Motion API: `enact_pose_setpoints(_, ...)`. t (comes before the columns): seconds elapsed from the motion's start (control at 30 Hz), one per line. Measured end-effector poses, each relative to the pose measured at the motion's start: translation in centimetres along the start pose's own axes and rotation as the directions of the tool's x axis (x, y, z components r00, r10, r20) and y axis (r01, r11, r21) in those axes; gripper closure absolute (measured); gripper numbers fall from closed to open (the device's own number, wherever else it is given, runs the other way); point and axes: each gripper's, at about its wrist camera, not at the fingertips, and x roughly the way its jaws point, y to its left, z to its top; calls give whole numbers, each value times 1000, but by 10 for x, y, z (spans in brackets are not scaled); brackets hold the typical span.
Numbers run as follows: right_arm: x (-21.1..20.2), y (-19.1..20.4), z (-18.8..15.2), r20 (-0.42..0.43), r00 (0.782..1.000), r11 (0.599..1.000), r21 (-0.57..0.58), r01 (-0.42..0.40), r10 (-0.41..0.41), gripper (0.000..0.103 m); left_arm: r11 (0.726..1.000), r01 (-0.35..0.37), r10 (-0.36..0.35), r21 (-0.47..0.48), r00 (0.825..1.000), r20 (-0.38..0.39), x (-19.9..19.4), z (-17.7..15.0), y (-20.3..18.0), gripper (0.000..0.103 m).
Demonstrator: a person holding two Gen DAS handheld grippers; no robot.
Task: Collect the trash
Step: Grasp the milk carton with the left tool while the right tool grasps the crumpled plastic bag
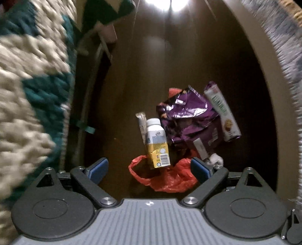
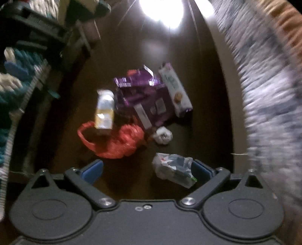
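Both grippers look down into a dark brown bin [image 1: 268, 79]. On its floor lie a yellow and white drink carton [image 1: 156, 143], a crumpled purple foil bag [image 1: 188, 120], a white cookie box [image 1: 222, 115], an orange plastic bag [image 1: 169, 179] and a white paper ball [image 1: 216, 159]. My left gripper [image 1: 149, 169] is open and empty above the carton. My right gripper [image 2: 147, 170] is open; a crumpled clear wrapper [image 2: 173, 172] shows by its right finger, apart from the left one. The carton [image 2: 104, 112], purple bag [image 2: 141, 94], cookie box [image 2: 174, 88], orange bag [image 2: 117, 141] and paper ball [image 2: 163, 135] show below.
A cream and teal knitted rug [image 1: 28, 84] lies outside the bin on the left. A grey woven rug [image 1: 283, 47] lies on the right. A bright light reflection [image 2: 162, 11] glares at the bin's far wall. The bin wall [image 2: 217, 94] curves close on the right.
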Motion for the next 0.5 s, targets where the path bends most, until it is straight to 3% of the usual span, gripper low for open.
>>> enact_pose_setpoints(0.1,39,1,-3,-17,999,999,-29,37,-38,10,1000,-11,11,-6,999,-38,46,2,-10,9)
enact_pose_setpoints(0.23,89,-4,-9,-38,996,995,-49,82,-84,10,1000,-22,21,-11,997,-69,102,6,-19,9)
enact_pose_setpoints(0.5,158,-8,-35,-76,981,973,-161,165,-179,11,995,-55,62,79,994,-92,182,1,-29,9)
